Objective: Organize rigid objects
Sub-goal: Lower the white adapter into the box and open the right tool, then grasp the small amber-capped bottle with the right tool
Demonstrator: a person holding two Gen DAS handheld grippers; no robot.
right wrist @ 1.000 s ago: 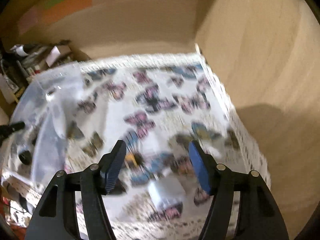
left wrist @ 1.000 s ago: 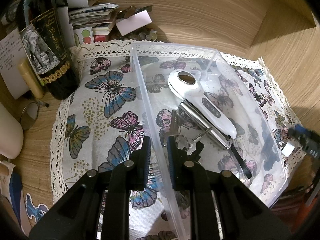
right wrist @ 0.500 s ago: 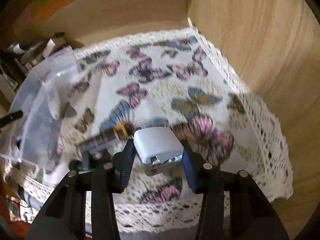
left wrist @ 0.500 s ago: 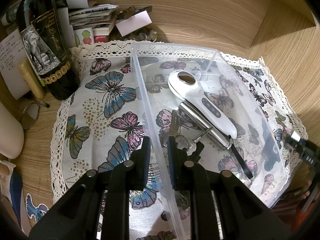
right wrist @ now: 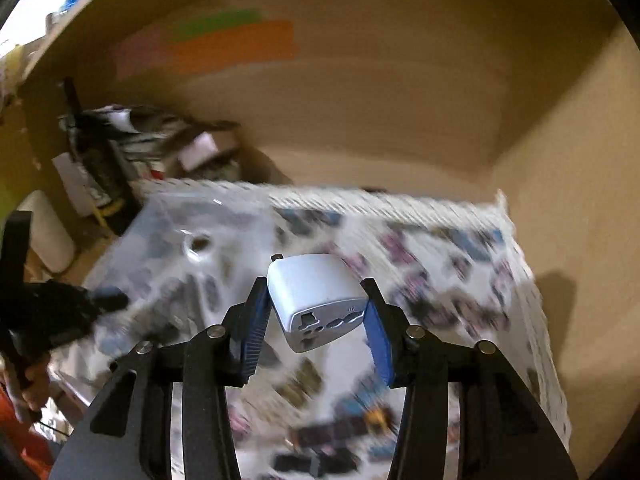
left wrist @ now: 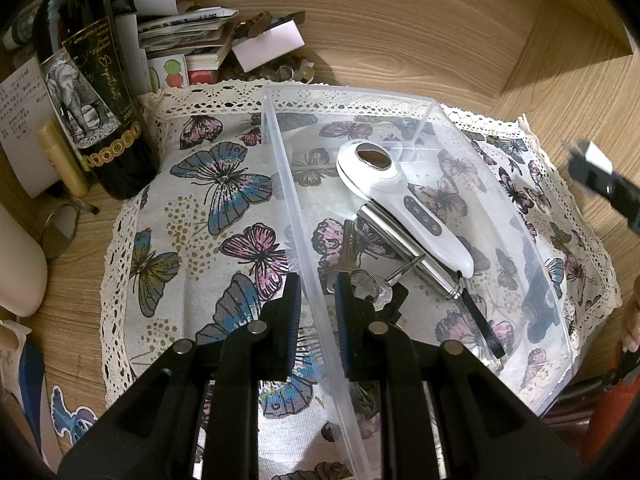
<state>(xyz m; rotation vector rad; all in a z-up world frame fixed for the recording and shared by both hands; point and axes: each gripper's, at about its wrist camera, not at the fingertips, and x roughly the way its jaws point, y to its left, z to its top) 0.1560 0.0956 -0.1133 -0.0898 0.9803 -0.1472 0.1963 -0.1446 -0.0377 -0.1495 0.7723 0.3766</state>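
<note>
My right gripper (right wrist: 316, 312) is shut on a small white plug adapter (right wrist: 318, 298) and holds it in the air above the butterfly cloth (right wrist: 440, 272); the view is blurred. It also shows at the right edge of the left wrist view (left wrist: 600, 184). My left gripper (left wrist: 316, 304) is shut on the left wall of a clear plastic bin (left wrist: 296, 216), one finger on each side. Inside the bin lie a white handheld device (left wrist: 404, 204), a silver metal tube (left wrist: 404, 256) and keys (left wrist: 360, 280). The bin shows blurred in the right wrist view (right wrist: 192, 240).
A dark wine bottle (left wrist: 92, 92) stands at the back left, with stacked papers and cards (left wrist: 192, 36) behind it. A small round mirror (left wrist: 60, 230) and a white object (left wrist: 16, 268) lie at the left. Wooden walls (left wrist: 560, 60) enclose the back and right.
My right gripper has closed on the white adapter and lifted it off the cloth, swinging up toward the bin. My left gripper has stayed clamped on the bin wall.
</note>
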